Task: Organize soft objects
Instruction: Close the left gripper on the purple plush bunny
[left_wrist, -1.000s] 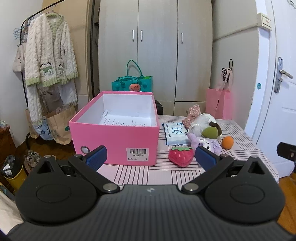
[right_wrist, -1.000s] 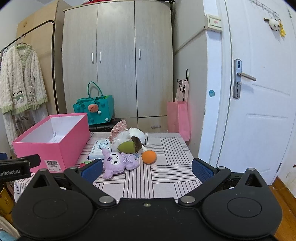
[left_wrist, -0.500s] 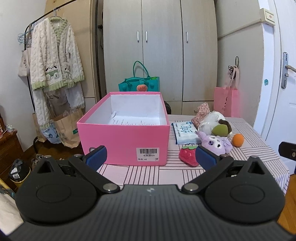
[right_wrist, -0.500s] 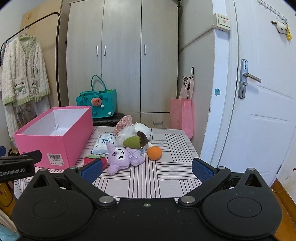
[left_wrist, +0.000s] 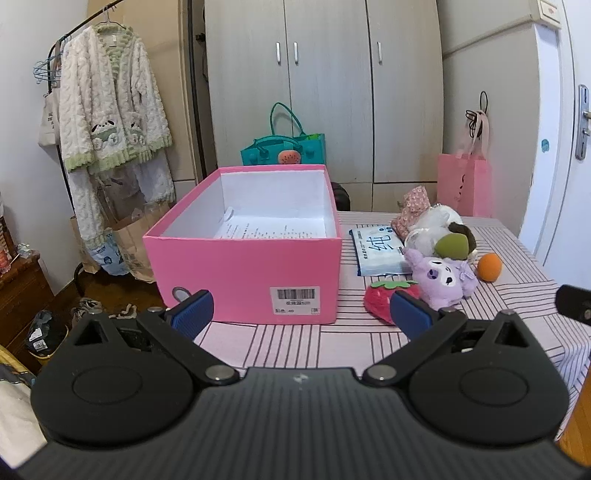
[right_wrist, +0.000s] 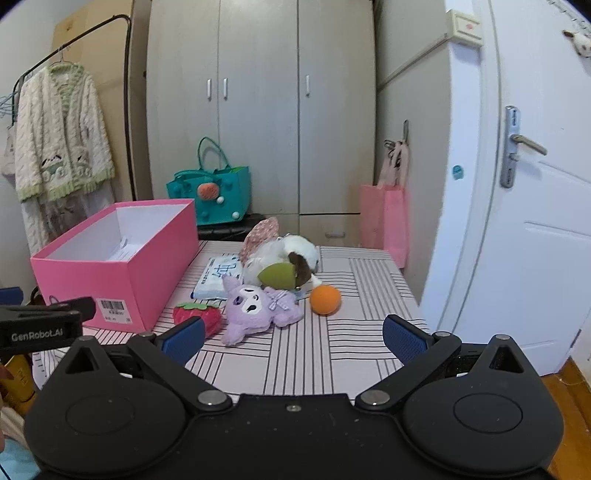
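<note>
Left wrist view: left gripper empty, blue ribbed pads spread wide, low over the near edge of the striped tablecloth. Straight ahead between the fingers: pink cardboard box, open top, white inside, printed sheet on its floor, barcode label on the near wall. Ahead right, just past the right pad: red strawberry plush, then purple plush, orange ball, flat tissue pack, and a white plush with a green cap lying against floral fabric. Only this view shows the box floor, the paper bags on the ground and the shoes at far left.

Right wrist view: right gripper empty, fingers wide apart, no contact. Soft toys sit ahead centre; purple plush fuzzy, face up, touching the strawberry plush. Smooth round ball just right of it. Box ahead left. Only here: white door with lever handle, and the other tool's body at left edge.
</note>
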